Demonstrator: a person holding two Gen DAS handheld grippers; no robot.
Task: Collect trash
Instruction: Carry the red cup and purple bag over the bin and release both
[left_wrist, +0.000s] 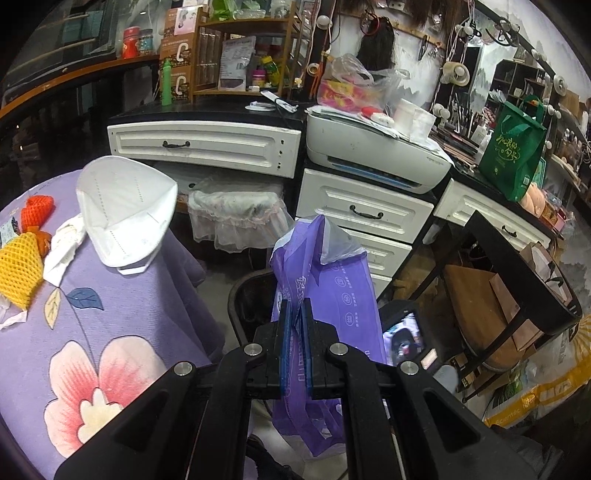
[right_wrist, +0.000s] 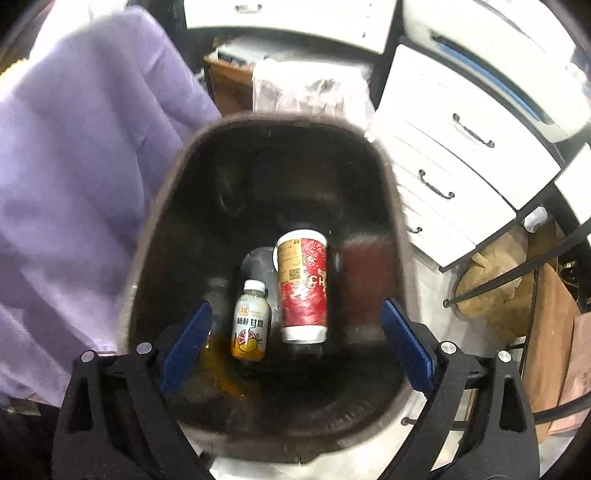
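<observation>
Two views: left wrist sharp, right wrist blurred.
Hidden: trash bin (left_wrist: 245, 299) mostly behind the purple wrapper (left_wrist: 325, 280) in the left view; dark object under the bottle hard to identify.
Left gripper (left_wrist: 295, 343): jaws clamped on the purple wrapper, above the bin.
Right gripper (right_wrist: 295, 354): jaws wide apart, holding nothing, over the bin (right_wrist: 155, 229).
Bin contents: juice bottle (right_wrist: 250, 325) and paper cup (right_wrist: 303, 284) between the spread fingers, orange liquid (right_wrist: 221, 373).
Table: white mask (left_wrist: 127, 210), foam nets (left_wrist: 22, 254) on floral cloth (left_wrist: 92, 332).
</observation>
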